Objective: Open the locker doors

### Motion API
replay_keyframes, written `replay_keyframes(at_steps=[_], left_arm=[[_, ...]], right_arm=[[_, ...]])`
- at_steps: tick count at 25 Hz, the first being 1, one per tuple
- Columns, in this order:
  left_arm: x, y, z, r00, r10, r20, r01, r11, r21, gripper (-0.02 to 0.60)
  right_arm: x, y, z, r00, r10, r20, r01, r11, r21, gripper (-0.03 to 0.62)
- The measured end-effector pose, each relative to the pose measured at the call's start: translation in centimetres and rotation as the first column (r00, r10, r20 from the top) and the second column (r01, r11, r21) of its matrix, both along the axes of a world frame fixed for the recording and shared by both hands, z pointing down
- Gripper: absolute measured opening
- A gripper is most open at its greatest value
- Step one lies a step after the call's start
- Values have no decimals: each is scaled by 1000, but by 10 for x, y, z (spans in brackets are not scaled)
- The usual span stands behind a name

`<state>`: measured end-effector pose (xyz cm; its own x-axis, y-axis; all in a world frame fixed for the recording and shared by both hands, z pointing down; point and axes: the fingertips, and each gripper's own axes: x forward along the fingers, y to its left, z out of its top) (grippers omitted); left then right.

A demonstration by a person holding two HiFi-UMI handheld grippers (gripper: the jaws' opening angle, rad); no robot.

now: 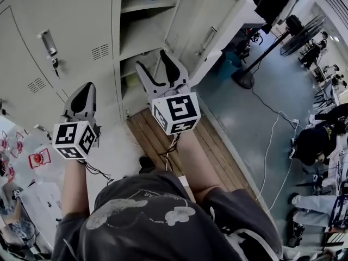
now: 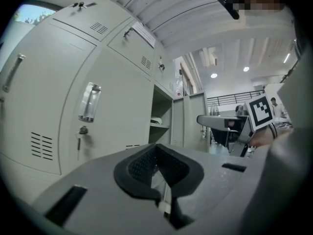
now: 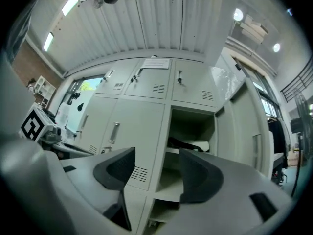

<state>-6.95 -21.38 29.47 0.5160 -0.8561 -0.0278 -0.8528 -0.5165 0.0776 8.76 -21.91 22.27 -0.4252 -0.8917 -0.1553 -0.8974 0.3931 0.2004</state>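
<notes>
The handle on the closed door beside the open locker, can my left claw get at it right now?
Probably yes. Nothing stands between the left claw and the handle; the closed door faces it openly. But its jaws are shut, so they'd need opening first.

Right hand-held gripper (image 3: 156, 166): jaws wide apart, nothing between them. Straight ahead is a grey locker bank. The open locker door (image 3: 246, 126) is swung out to the right, with a dark-and-white item (image 3: 191, 145) on the shelf (image 3: 188, 152) inside. The closed locker door (image 3: 134, 126) with its handle (image 3: 114, 131) sits left of it. Left hand-held gripper (image 3: 33, 125) is at the far left edge.
</notes>
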Motion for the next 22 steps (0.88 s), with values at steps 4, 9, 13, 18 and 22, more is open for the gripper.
replay_keyframes(at_steps=[4,9,13,18,22], left_arm=[[-58,17,5,997,-82,12,82,997,-10,9],[-134,31,13,985,-174,11,174,984,-31,9],[-190,37,15,963,-270,-2,270,962,-42,9],[-239,46,13,938,-346,6,346,938,-29,9],[-267,46,13,926,-378,13,378,925,-19,9]], right_arm=[[-68,4,15,994,-104,-17,103,994,-41,291],[-132,5,23,987,-157,21,158,985,-62,291],[-178,-6,28,976,-219,23,220,972,-86,291],[-221,-19,23,966,-255,41,257,963,-77,291],[-250,-32,20,959,-277,51,280,957,-71,291]])
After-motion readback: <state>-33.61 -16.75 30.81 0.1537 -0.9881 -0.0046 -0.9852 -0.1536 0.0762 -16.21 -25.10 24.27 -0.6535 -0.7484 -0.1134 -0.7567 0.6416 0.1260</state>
